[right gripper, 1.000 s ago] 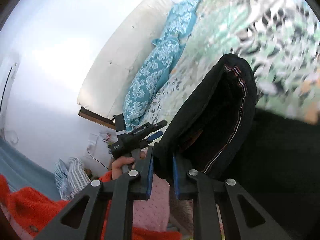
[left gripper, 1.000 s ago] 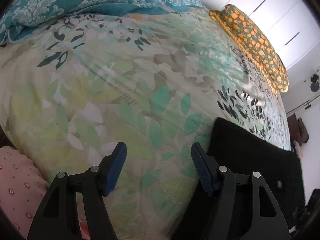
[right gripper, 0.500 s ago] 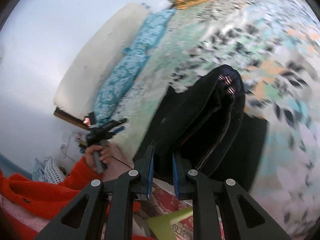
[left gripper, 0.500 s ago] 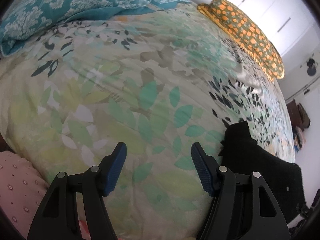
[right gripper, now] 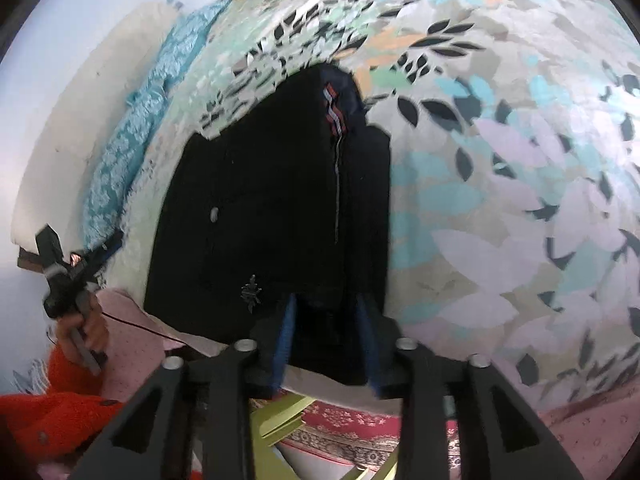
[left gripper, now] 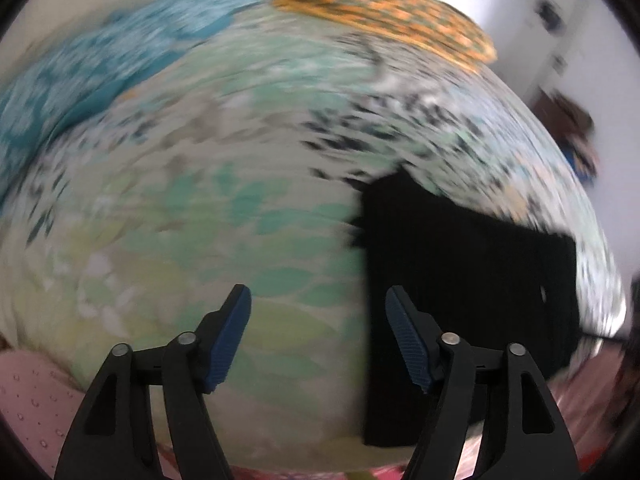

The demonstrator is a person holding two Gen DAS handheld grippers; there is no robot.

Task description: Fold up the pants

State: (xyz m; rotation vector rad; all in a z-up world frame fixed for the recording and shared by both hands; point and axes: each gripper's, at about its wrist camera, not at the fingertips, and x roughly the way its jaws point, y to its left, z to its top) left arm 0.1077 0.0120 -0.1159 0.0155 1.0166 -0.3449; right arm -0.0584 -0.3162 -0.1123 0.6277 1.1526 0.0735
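Closest to me, the right gripper (right gripper: 326, 340) has its blue-padded jaws parted around the near edge of the black pants (right gripper: 272, 208); whether the pads touch the cloth I cannot tell. The pants lie folded flat on the leaf-patterned bedspread (right gripper: 500, 200), at the near edge of the bed, with a striped trim showing at their far end. Off to the left, the left gripper (left gripper: 318, 332) hangs over the bedspread with jaws wide apart and nothing between them, the pants just to its right. The left wrist view is blurred. Farther back lies a teal patterned pillow (right gripper: 132, 148), and beyond it an orange spotted pillow (left gripper: 384, 16) against the white wall.
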